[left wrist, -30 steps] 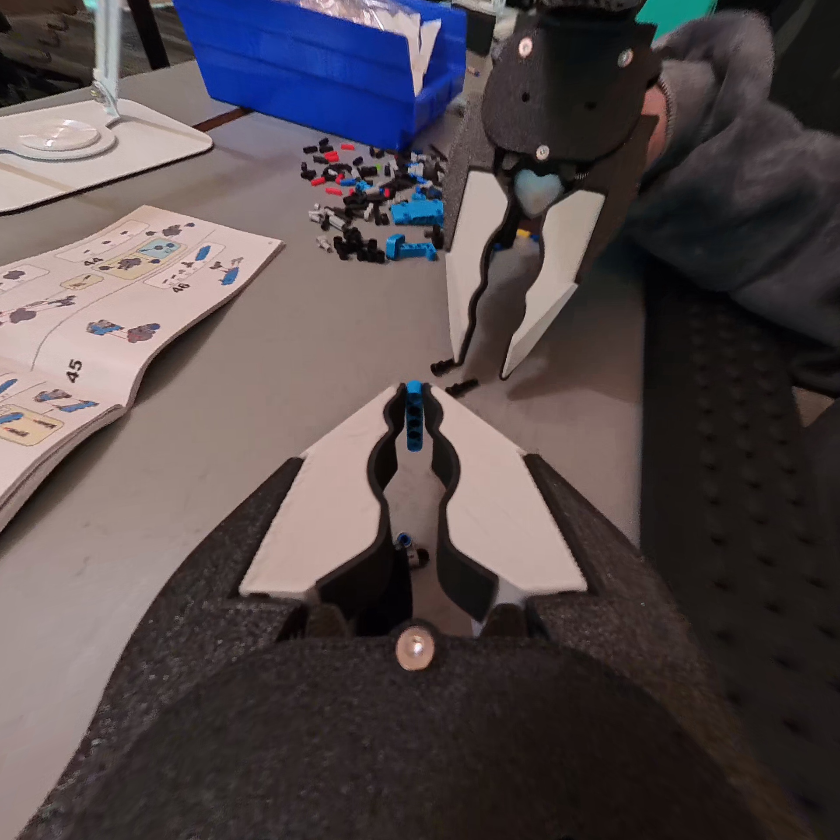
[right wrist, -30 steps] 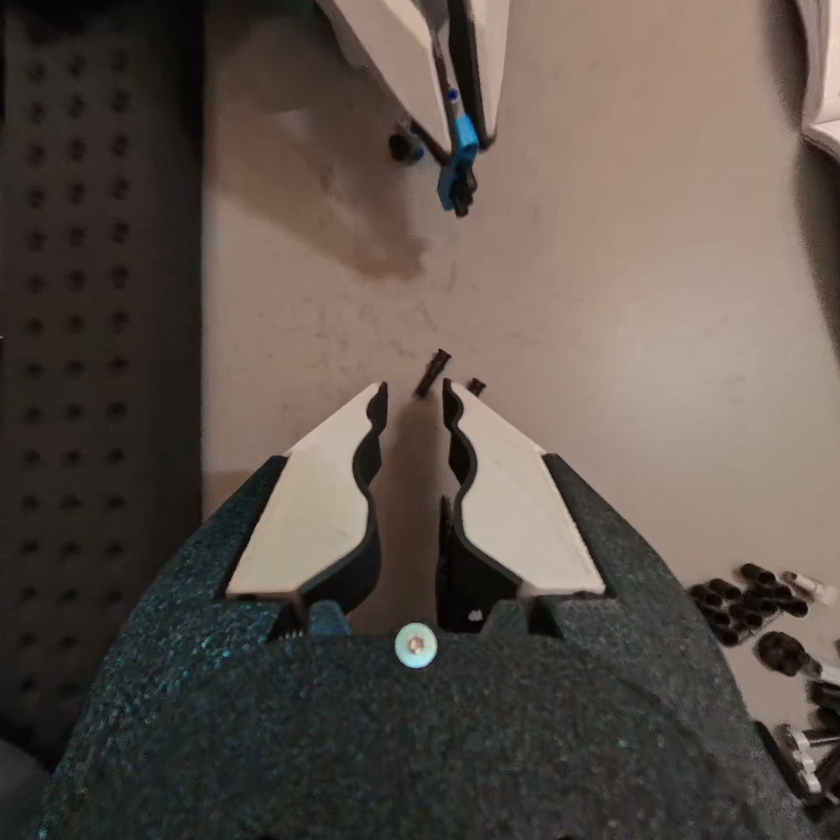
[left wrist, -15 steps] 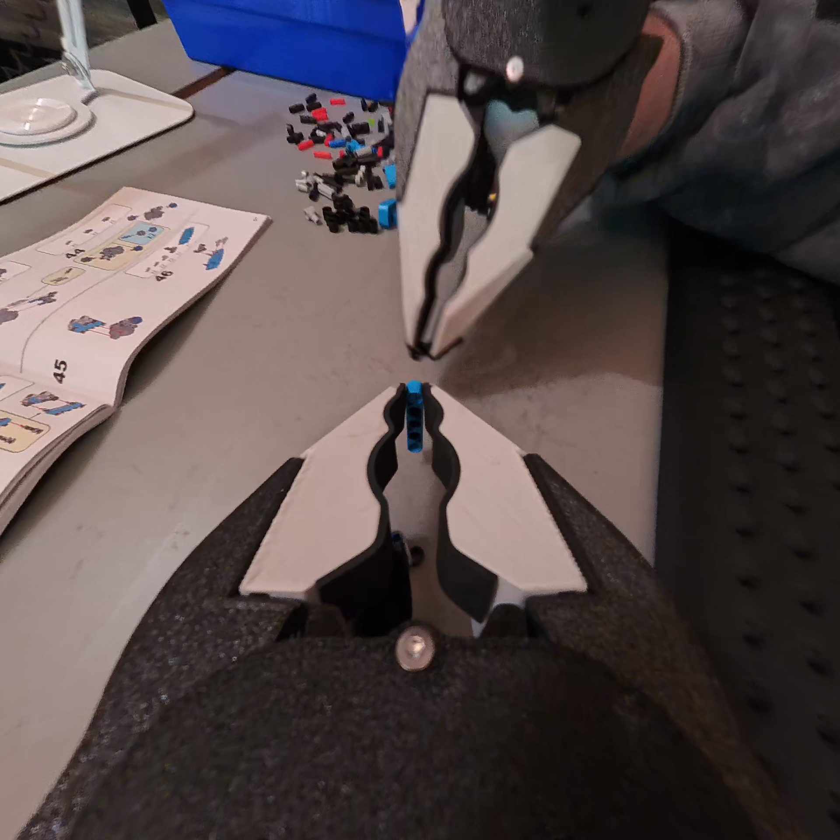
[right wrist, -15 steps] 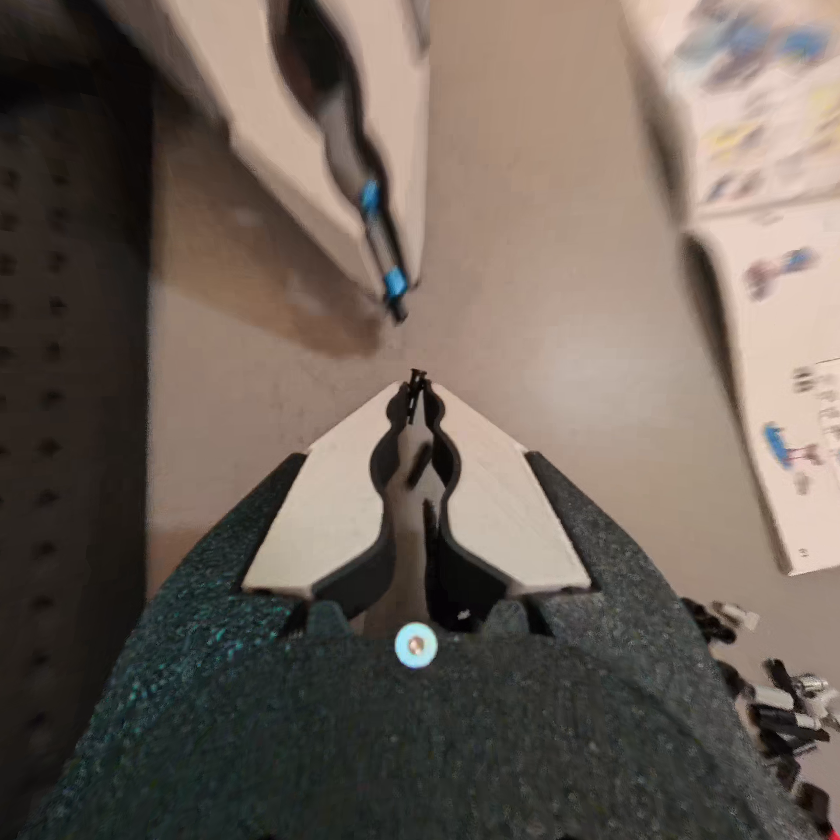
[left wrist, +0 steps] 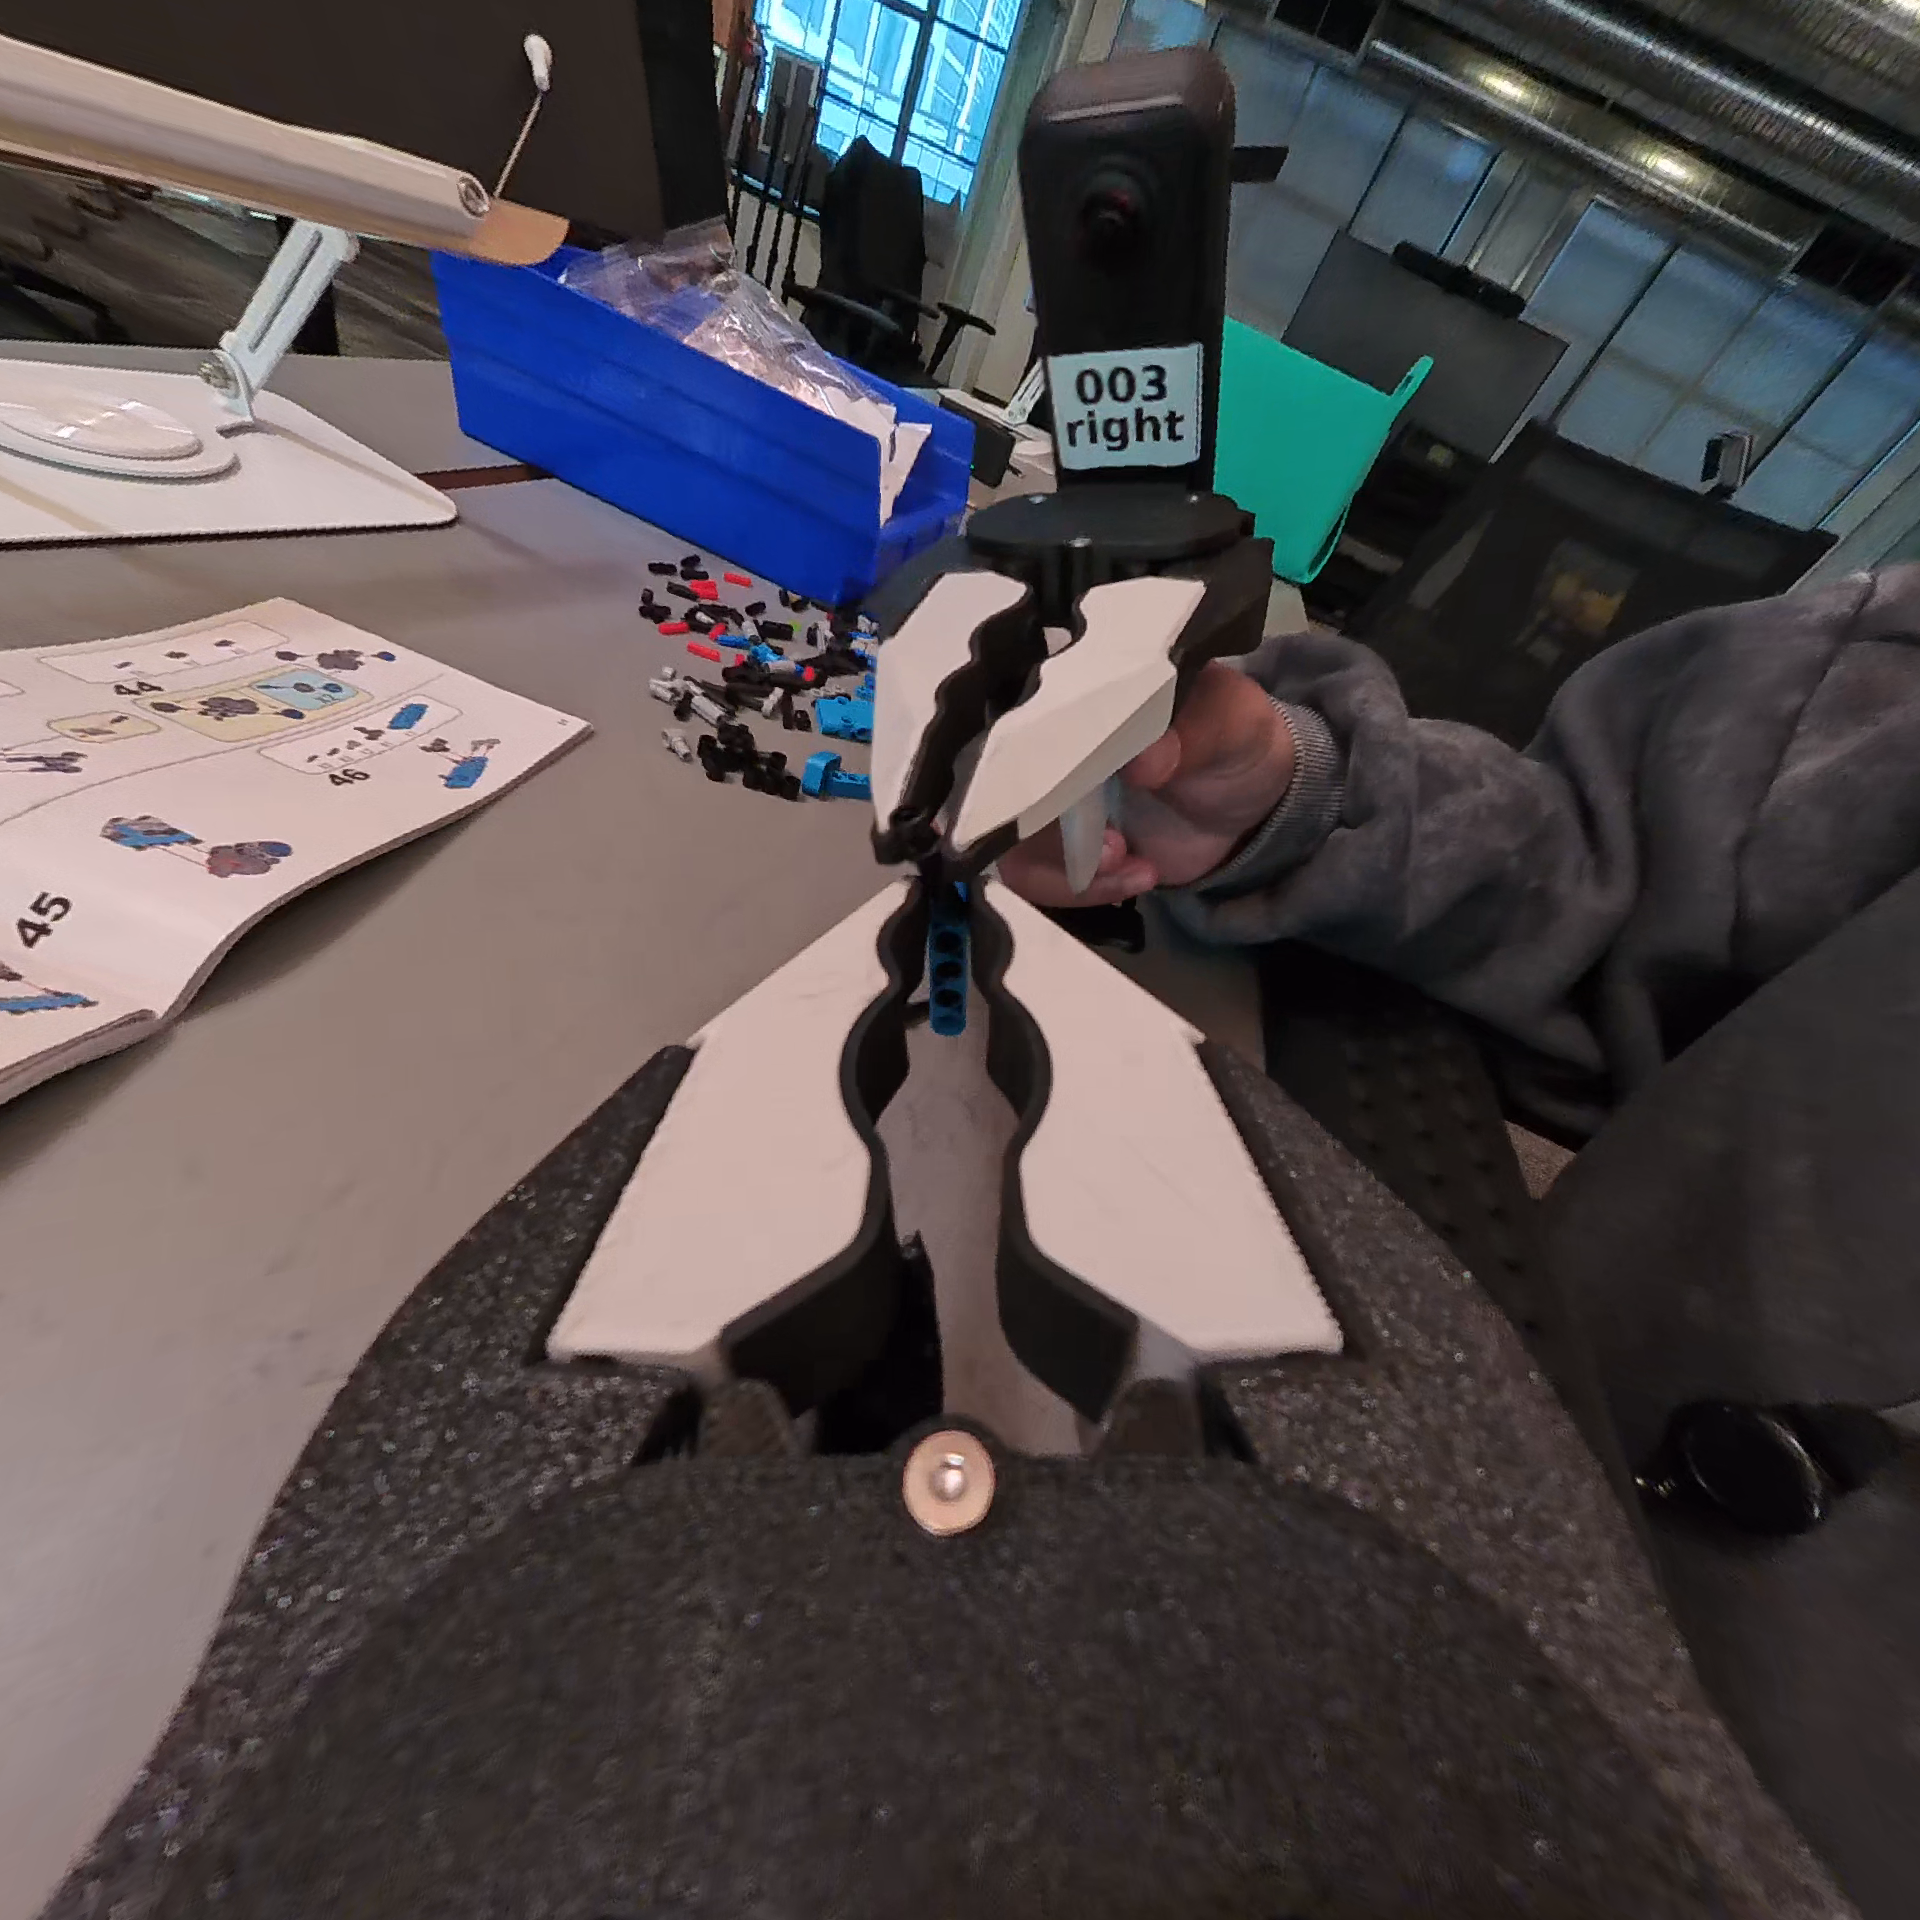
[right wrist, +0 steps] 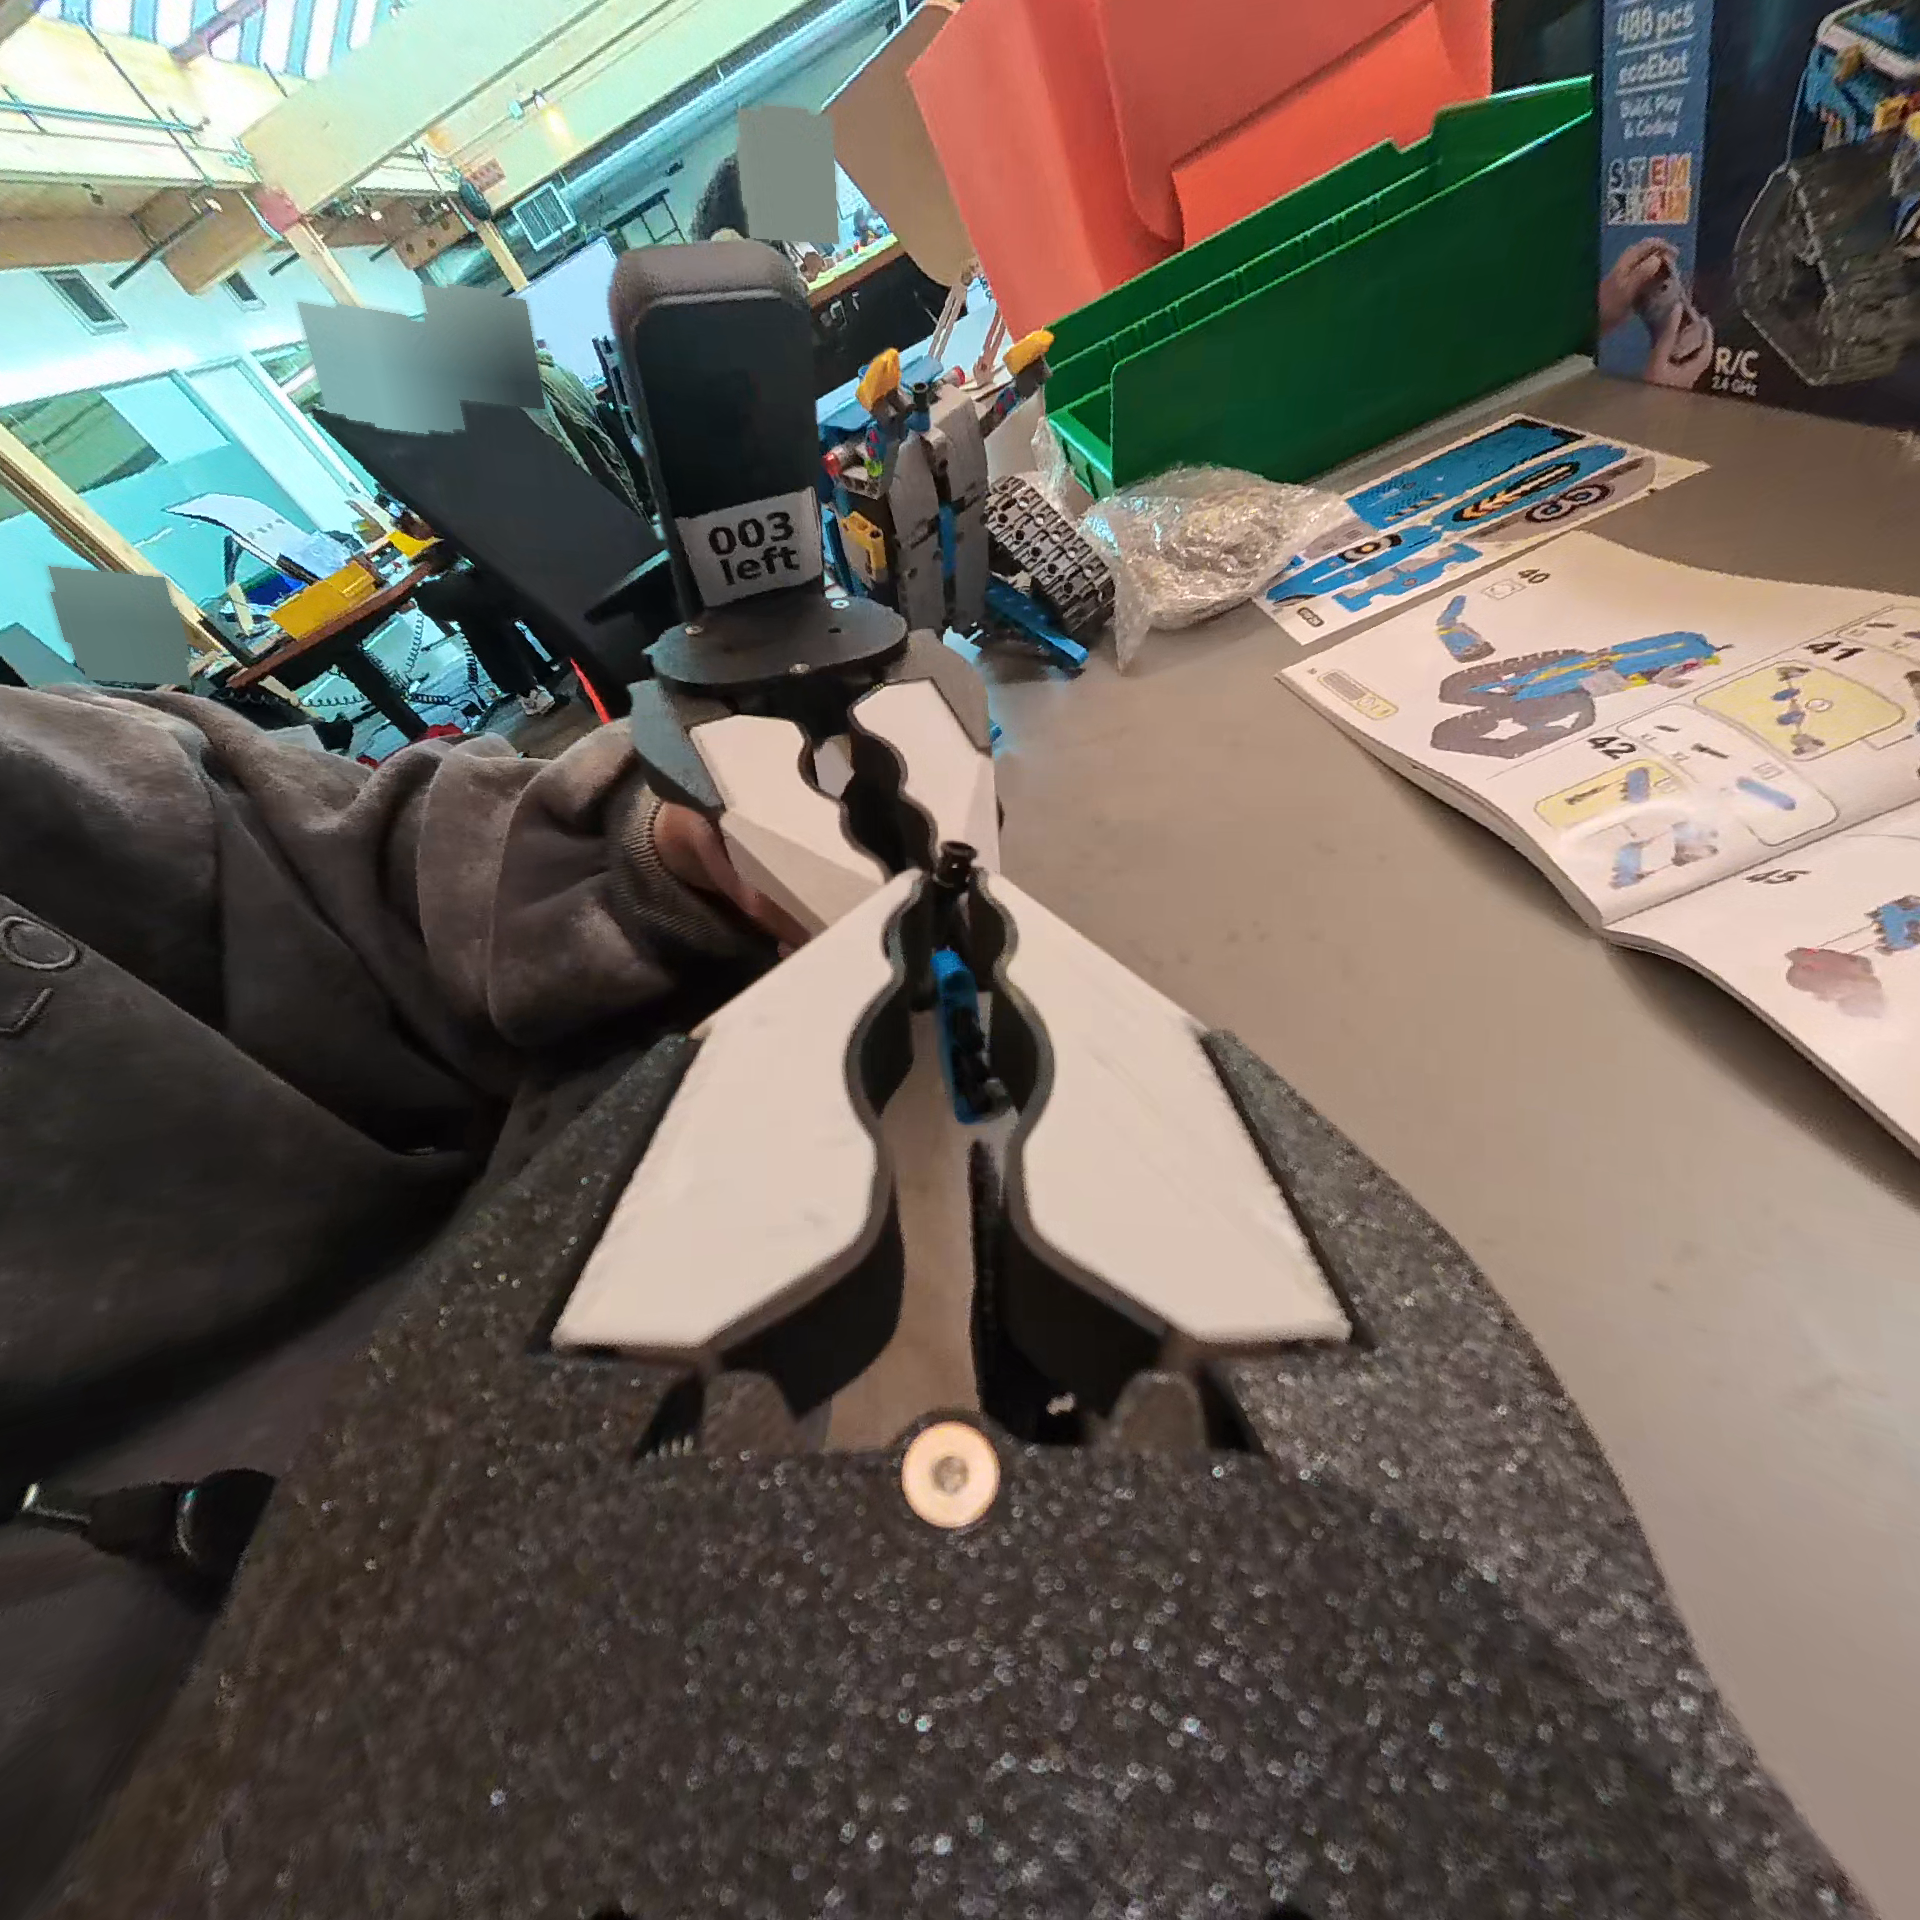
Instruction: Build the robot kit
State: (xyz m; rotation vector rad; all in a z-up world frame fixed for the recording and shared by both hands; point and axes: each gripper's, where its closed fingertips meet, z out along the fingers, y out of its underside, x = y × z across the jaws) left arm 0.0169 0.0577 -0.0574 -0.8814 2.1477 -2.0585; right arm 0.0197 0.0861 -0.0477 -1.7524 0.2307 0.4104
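Observation:
My left gripper (left wrist: pixel 940 899) is shut on a small blue beam with holes (left wrist: pixel 948 966) and holds it above the grey table (left wrist: pixel 436 1091). My right gripper (right wrist: pixel 951 883) is shut on a thin black pin (right wrist: pixel 954 864). The two grippers face each other tip to tip. In the left wrist view the right gripper (left wrist: pixel 920 842) holds the pin (left wrist: pixel 912 828) right at the beam's far end. In the right wrist view the blue beam (right wrist: pixel 954 1003) shows through the gap between my fingers, and the left gripper's fingers (right wrist: pixel 774 821) rise behind.
An open instruction booklet (left wrist: pixel 260 769) lies on the left. A pile of small black, red and blue parts (left wrist: pixel 758 707) sits before a blue bin (left wrist: pixel 675 436). A white lamp base (left wrist: pixel 156 457), green bin (right wrist: pixel 1351 343), part-built model (right wrist: pixel 935 520) and plastic bag (right wrist: pixel 1195 540) stand farther off. My left and right fingertips are right by each other.
My right gripper shut on the black pin that lay on the table and lifted it. Both grippers tilted up from the table and came together tip to tip.

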